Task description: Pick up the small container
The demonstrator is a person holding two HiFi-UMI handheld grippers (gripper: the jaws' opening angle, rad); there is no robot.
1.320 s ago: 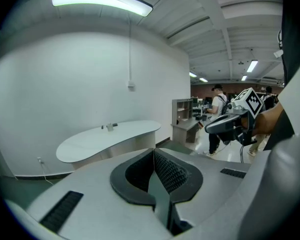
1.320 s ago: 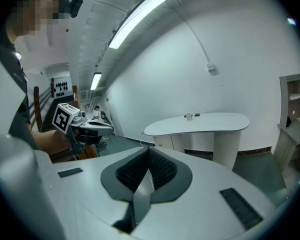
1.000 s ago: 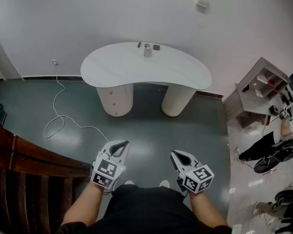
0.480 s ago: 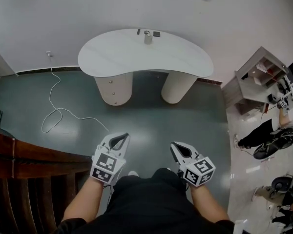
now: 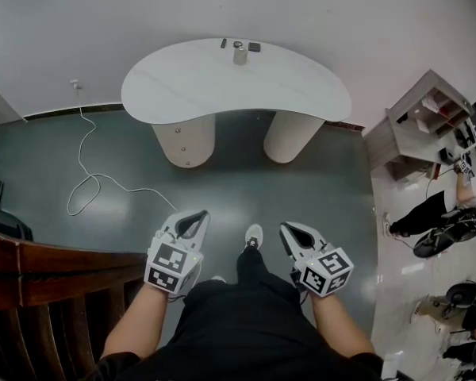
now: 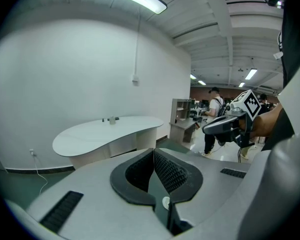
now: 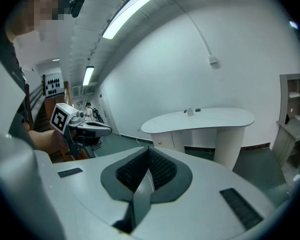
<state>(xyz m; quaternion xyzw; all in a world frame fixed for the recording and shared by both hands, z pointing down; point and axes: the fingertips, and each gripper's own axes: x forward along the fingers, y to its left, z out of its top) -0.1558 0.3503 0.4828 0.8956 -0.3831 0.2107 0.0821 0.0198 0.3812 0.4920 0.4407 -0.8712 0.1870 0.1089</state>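
Observation:
The small container [image 5: 239, 53], a pale upright cylinder, stands near the far edge of a white kidney-shaped table [image 5: 222, 90] against the wall. It also shows small and distant in the left gripper view [image 6: 111, 120] and the right gripper view [image 7: 190, 112]. My left gripper [image 5: 201, 215] is held low in front of me, shut and empty, its ribbed pads meeting [image 6: 153, 152]. My right gripper [image 5: 285, 228] is beside it, also shut with nothing between the pads [image 7: 149, 149]. Both are far from the table, over the grey floor.
Two small dark items [image 5: 254, 47] lie next to the container. A white cable [image 5: 95, 182] trails over the floor at left. A dark wooden railing [image 5: 47, 264] is at lower left. A shelf unit [image 5: 420, 125] and a person [image 5: 432, 232] are at right.
I have stepped towards the table; a shoe now shows between the grippers. Both grippers have travelled forward with me and stay shut.

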